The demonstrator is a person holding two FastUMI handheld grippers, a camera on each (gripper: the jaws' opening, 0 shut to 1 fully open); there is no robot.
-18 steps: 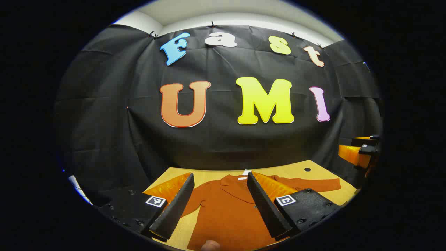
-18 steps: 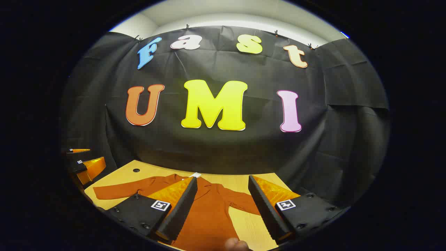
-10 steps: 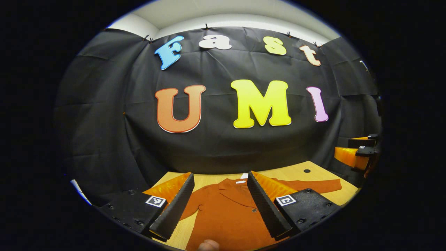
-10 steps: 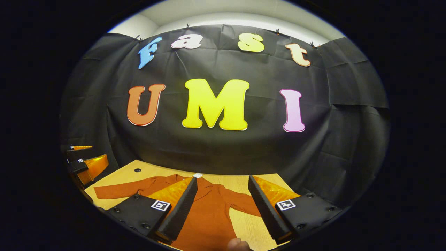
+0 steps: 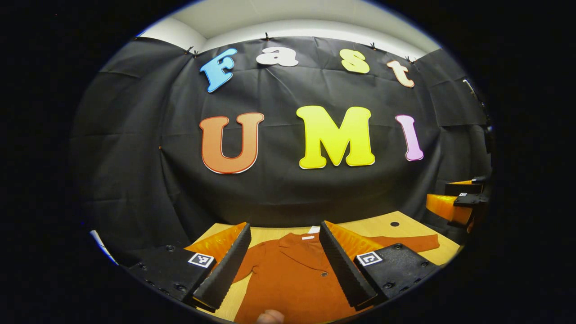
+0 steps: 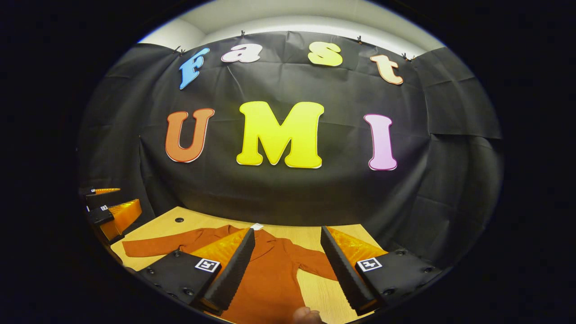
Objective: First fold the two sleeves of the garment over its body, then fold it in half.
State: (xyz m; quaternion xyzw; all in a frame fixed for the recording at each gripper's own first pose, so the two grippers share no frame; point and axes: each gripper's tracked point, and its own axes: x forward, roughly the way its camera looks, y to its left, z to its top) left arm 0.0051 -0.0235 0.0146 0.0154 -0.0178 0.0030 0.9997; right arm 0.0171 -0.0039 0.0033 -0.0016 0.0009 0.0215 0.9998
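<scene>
A: Biggest first?
B: Wooden table (image 5: 418, 225), against the black cloth wall (image 5: 135, 157).
A: Garment?
B: Rust-orange garment (image 5: 288, 279) flat on the table, collar toward the wall, both sleeves spread out to the sides, nothing folded. In the right gripper view the garment (image 6: 270, 279) fills the table's middle, one sleeve reaching toward the left gripper (image 6: 105, 209) at the table's edge.
A: Grippers?
B: Left gripper (image 5: 283, 265) above the garment's chest, fingers spread wide, empty. Right gripper (image 6: 288, 270) above the garment too, fingers spread, pinching nothing; also seen off the table's side (image 5: 459, 202).
A: Small stuff?
B: White tag (image 5: 313, 230) at the collar, dark hole (image 5: 394, 223) in the table, button (image 5: 323, 273) on the garment.
</scene>
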